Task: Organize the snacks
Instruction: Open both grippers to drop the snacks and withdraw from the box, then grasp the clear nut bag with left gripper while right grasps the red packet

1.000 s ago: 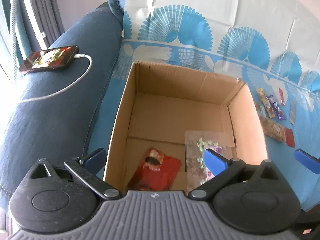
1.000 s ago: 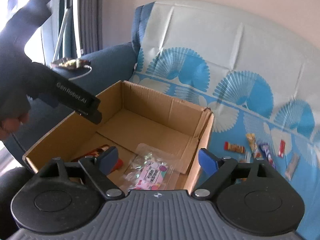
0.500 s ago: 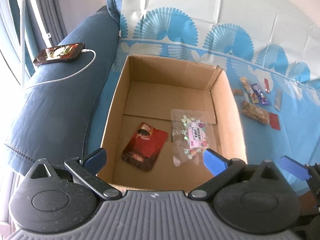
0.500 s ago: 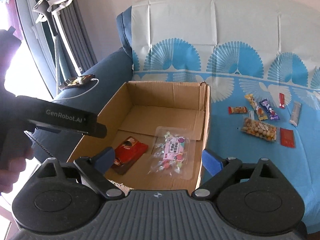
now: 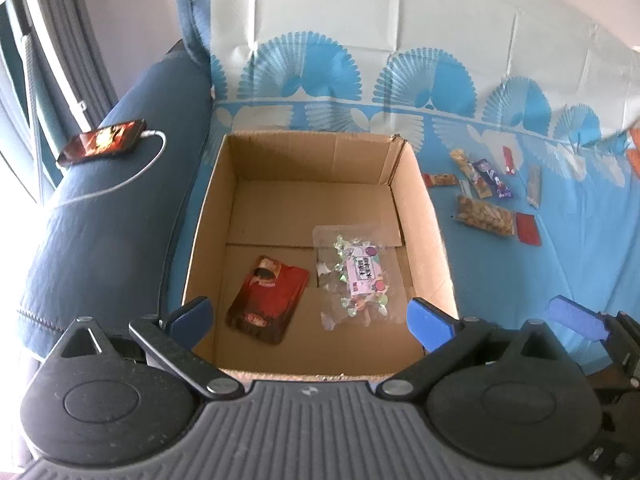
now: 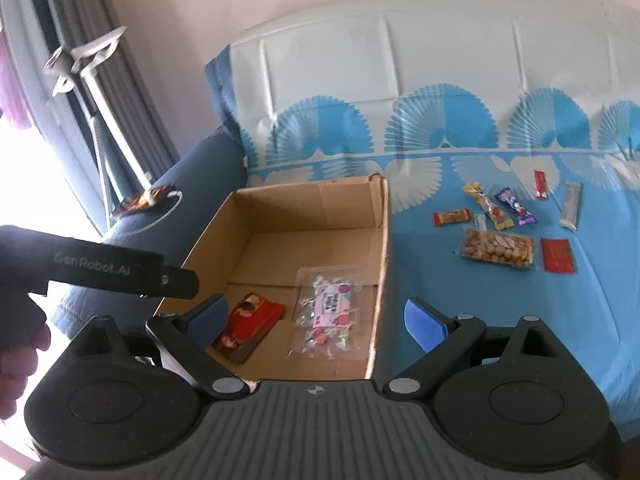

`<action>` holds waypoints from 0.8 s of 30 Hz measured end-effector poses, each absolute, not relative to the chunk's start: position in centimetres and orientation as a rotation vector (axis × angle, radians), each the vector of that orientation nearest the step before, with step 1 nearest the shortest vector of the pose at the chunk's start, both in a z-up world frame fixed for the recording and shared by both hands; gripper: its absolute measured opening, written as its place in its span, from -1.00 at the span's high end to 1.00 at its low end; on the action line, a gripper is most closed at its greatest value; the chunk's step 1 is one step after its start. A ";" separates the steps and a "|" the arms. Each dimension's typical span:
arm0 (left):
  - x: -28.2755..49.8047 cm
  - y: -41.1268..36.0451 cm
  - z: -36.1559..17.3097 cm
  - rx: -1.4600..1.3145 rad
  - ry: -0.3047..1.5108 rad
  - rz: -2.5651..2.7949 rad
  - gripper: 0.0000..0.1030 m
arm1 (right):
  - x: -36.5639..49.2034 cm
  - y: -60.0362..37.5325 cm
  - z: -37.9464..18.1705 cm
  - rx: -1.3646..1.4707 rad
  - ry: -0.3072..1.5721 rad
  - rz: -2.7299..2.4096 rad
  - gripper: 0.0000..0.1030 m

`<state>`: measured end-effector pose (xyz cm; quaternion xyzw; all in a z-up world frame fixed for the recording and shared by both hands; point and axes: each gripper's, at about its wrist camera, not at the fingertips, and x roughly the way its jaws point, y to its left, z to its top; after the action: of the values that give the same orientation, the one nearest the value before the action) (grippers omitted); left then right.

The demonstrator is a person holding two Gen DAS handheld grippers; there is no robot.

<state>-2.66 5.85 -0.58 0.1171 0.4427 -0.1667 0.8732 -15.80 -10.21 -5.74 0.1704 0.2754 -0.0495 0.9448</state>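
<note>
**Two Snacks Boxed, Remainder Loose on Sofa Cover**

Both grippers are seen above the near edge of an open cardboard box (image 5: 424,216). Left gripper (image 5: 310,318): jaws set wide, blue pads apart, nothing between them. Right gripper (image 6: 316,320): jaws likewise set wide, nothing gripped. The person's left hand (image 6: 18,344) is seen at the edge of the right wrist view, wrapped round the black handle of the left unit.

Box: plain brown corrugated card, rectangular, flaps folded down inside, floor seam visible. Two items lie flat on the floor at the near end:
- red foil packet (image 5: 266,300), glossy, oblong, left side, slightly angled;
- clear candy bag (image 5: 356,276), crinkled transparent plastic w/ pink label and small wrapped sweets, right side, just beside the red packet, not touching.

Box is set on a smooth blue-and-white cover (image 5: 500,288) w/ fan print and fold creases, spread over a dark blue fabric sofa (image 5: 104,216).

Loose snacks are noted on the cover, well apart from the box on its right: nut pack (image 6: 498,249), clear and rectangular; flat red sachet (image 6: 557,255) just beside it; several slim wrapped bars (image 6: 486,205) beyond, approx. in a row.

On the sofa arm: phone (image 5: 102,148), screen lit, w/ white cable (image 5: 132,178) attached.
</note>
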 end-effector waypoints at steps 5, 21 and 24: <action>-2.2 3.2 -0.6 0.284 0.929 -0.371 -1.00 | -15.4 -14.8 -7.3 0.448 0.552 -0.214 -0.86; -1.6 -11.6 -4.1 0.529 0.926 -0.522 -1.00 | -18.4 -29.7 -12.9 0.580 0.570 -0.551 -0.86; -1.8 -13.7 -5.2 0.574 0.933 -0.550 -1.00 | -18.7 -31.1 -13.5 0.588 0.576 -0.572 -0.86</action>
<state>-1.77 -13.73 -5.23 0.2692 0.4380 -0.2583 0.8179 -18.70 -31.15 -13.53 0.2819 0.2761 -0.2742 0.8770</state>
